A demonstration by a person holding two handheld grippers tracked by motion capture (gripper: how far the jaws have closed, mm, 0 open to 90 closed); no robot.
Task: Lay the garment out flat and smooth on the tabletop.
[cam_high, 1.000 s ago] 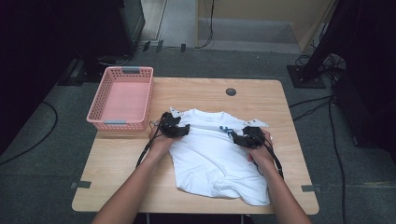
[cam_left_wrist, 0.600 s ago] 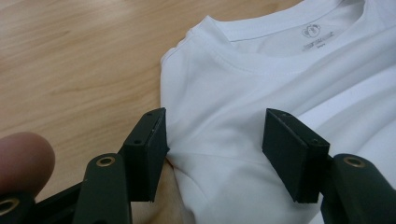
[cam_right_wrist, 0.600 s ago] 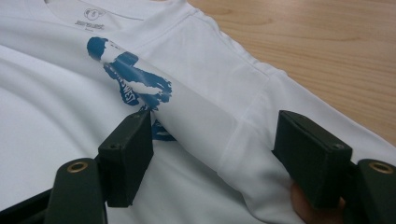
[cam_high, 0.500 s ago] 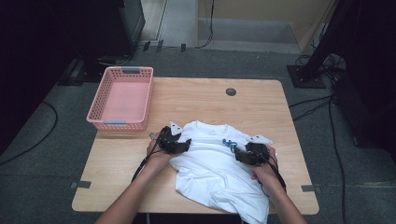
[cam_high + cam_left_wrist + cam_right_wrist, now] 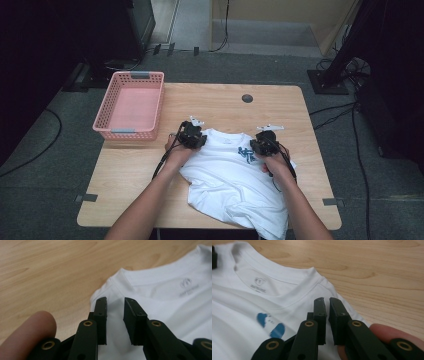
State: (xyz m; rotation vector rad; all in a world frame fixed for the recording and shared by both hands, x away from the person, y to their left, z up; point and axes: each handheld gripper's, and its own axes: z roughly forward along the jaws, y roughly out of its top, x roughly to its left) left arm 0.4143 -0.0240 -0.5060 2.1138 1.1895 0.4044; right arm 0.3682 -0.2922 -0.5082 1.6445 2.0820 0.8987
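A white T-shirt (image 5: 235, 175) lies on the wooden table (image 5: 130, 175), its collar end towards the far edge and its hem rumpled and hanging over the near edge beside the person's right forearm. Taking the shirt as the landmark: the left gripper (image 5: 192, 136) sits at the shirt's far left corner, by the shoulder, and the right gripper (image 5: 264, 144) sits at the far right shoulder, just past the blue print (image 5: 246, 155) on the chest. In the left gripper view the left gripper (image 5: 115, 315) has its jaws drawn in but with a clear gap between them, hanging over the shoulder fabric beside the collar (image 5: 160, 277); they have just been closing, and no fold of cloth can be seen pinched between the pads. In the right gripper view the right gripper (image 5: 327, 312) has its jaws almost pressed together, a thin slit left between them, over the shoulder seam near the shirt's edge; they too have just been closing, and whether any cloth is caught in that slit cannot be told. A pink basket (image 5: 131, 107) stands on the table well to the left of the shirt, beyond the left gripper. A dark round hole (image 5: 247, 98) in the tabletop lies beyond the collar.
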